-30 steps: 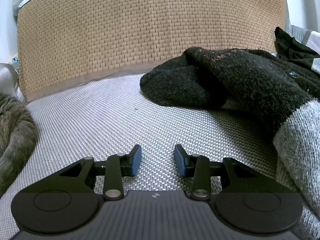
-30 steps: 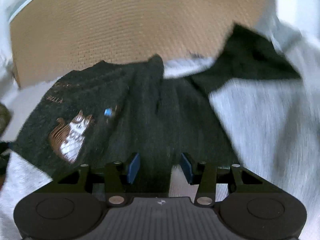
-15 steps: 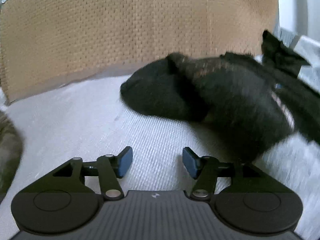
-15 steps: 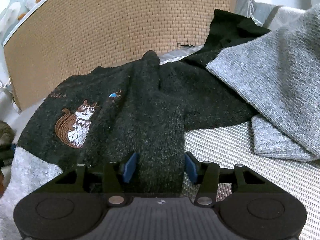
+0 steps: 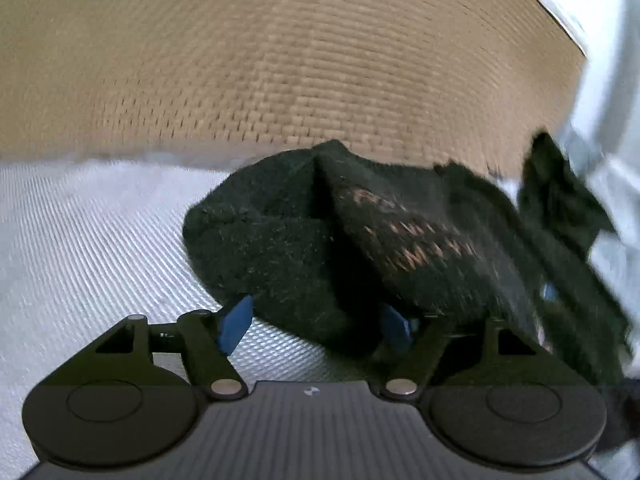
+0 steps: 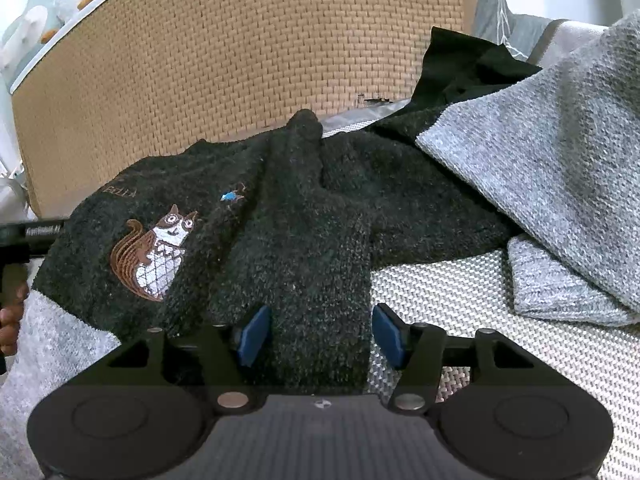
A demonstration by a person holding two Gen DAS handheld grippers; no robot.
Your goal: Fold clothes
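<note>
Fuzzy, matt black-and-grey knitted sweater (image 6: 304, 240), its pile coarse and flecked; a smooth stitched squirrel embroidery in brown and white thread (image 6: 154, 256) lies on the chest. Pale grey woven mat surface (image 6: 460, 292), slightly glossy with a regular basket weave. Tan woven rattan-like panel (image 6: 240, 72), matt and ribbed. Matt black plastic right gripper (image 6: 320, 334) with smooth blue pads (image 6: 254, 334) and bright metal pivot pins.
</note>
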